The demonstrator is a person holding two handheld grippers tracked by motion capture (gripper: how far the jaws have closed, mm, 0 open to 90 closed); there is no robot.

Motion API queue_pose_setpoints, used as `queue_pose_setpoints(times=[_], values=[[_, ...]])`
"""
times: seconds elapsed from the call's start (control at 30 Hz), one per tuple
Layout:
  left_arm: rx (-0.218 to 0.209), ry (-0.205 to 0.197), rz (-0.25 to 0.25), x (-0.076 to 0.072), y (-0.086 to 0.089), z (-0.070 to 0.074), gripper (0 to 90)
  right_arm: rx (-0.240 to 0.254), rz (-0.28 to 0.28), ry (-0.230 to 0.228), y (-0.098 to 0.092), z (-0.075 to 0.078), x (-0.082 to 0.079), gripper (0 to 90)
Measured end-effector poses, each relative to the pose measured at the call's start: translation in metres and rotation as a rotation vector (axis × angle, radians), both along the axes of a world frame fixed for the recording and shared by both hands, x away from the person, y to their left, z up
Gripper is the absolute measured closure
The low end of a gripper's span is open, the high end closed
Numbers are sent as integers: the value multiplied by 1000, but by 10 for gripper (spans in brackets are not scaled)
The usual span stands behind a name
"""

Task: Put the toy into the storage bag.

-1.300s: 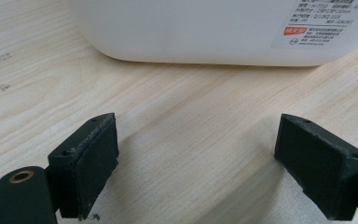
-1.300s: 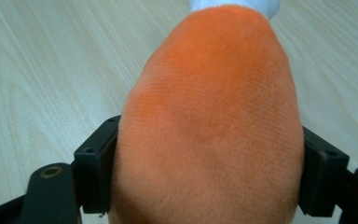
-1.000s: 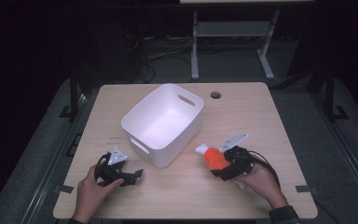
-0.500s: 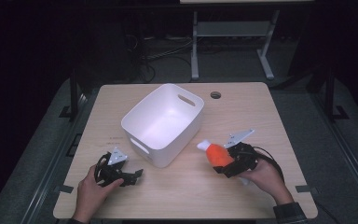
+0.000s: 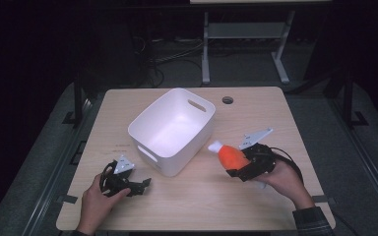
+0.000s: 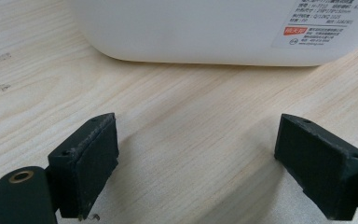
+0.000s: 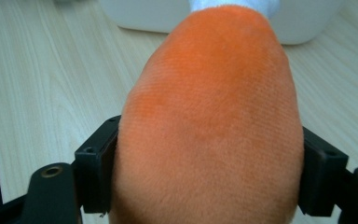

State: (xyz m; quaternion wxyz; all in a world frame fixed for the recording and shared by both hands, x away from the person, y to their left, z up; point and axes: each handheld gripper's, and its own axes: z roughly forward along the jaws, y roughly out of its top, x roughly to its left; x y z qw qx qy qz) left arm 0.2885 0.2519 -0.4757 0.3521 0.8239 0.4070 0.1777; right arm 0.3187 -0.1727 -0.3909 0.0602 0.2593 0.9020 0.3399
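The orange plush toy [image 5: 232,158] looks soft, light and squashy to me: its fuzzy pile fills the middle of the right gripper view [image 7: 209,121], and a white tip pokes out at its far end, at the top of that frame. A thing like this gives under pressure and will not break, but it can bulge and creep out of a light pinch, so you are best placed where you already are, across its fat middle with a pad on each flank. A grip on the narrow white tip would probably let it swing.

In the high view the toy sits right of centre in the lower half of the frame, lifted off the table [image 5: 256,108] and just beside the near right corner of the white bin [image 5: 142,129], not over its opening.

Your right gripper [image 5: 241,167] is clamped on the toy, jaws spread wide by its bulk and both pads pressing into the fabric. Your right hand [image 5: 280,178] comes in from the lower right, with the gripper aimed up and left toward the bin.

Your left gripper [image 5: 142,184] rests low at the lower left of the high view, near the bin's near wall. Its own view shows the jaws standing wide apart [image 6: 196,172] with nothing but bare wood between them and the bin's labelled wall across the top.
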Motion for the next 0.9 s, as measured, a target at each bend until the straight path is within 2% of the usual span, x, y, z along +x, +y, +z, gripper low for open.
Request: queue_pose_setpoints(times=[0.9], values=[[3, 4, -1, 0, 0, 0, 125, 33, 84, -58, 10, 46, 12, 231]])
